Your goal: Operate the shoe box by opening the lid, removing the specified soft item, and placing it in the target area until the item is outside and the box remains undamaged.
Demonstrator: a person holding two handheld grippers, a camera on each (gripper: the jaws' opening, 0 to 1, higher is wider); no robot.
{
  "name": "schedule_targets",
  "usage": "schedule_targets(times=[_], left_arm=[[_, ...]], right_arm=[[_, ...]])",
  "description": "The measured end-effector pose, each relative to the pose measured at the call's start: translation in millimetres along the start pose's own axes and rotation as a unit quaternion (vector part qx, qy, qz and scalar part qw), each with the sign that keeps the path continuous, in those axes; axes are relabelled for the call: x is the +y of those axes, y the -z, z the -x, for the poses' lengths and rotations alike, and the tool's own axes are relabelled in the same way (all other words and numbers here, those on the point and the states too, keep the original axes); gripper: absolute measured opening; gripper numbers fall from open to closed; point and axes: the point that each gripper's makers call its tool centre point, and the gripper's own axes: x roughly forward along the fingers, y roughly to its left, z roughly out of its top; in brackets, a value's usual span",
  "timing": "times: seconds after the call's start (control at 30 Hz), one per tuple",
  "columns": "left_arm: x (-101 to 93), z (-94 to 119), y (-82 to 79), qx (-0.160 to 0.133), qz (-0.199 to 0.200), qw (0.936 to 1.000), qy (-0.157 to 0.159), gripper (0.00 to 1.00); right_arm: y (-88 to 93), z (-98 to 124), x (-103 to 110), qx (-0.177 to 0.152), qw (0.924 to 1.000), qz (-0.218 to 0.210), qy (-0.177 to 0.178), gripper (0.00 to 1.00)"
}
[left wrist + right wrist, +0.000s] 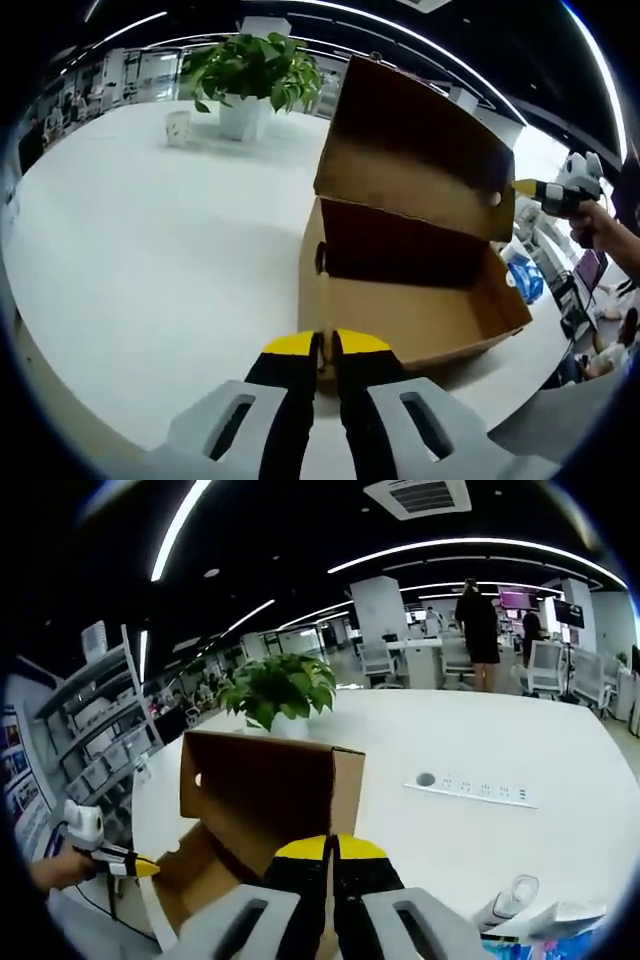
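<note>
White round table [150, 260] in an open office, shelves and desks behind.

Left gripper view: our left gripper [327, 345] sits at bottom centre, jaws pinched on the near wall of the shoe box [400, 310], the cardboard edge between the yellow tips. We read that as a brace so the box doesn't slide or tear while the lid is worked. Lid [420, 150] stands up and tilted back, upper centre. Box interior looks dark; we can't tell where the soft item is from here. Right gripper [545, 190] shows at the right edge, tip touching the lid's side near a small hole. Potted plant [250, 80] and a small cup [178, 128] at upper left, well apart from the box. Open table on the left half of the frame — good drop room.

Right gripper view: our right gripper [328, 852] bottom centre, jaws narrow with the lid [260, 795] edge between the tips, apparently holding it up. Left gripper [130, 865] comes in at lower left by the box rim. Power strip [470, 788] right of centre, some packaging [540, 920] at lower right; bare table between them.
</note>
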Motion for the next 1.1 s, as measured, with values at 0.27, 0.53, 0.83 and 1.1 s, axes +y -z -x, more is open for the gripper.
schedule_targets(times=[0.27, 0.53, 0.83, 1.1], left_arm=[[-0.5, 1, 0.5, 0.000, 0.005, 1.0000, 0.002, 0.04], [-0.7, 2, 0.8, -0.002, 0.015, 0.9999, 0.006, 0.05], [-0.6, 3, 2.9, -0.004, 0.027, 0.9995, 0.017, 0.05], [0.1, 5, 3.2, -0.001, 0.014, 0.9997, 0.017, 0.05]], right_arm=[[2.8, 7, 2, -0.012, 0.9999, -0.003, 0.000, 0.00], [8.6, 17, 9, -0.024, 0.9997, -0.001, 0.001, 0.00], [15.1, 25, 16, -0.034, 0.9994, -0.005, 0.004, 0.00], [21.5, 33, 20, -0.044, 0.9989, 0.009, 0.011, 0.00]])
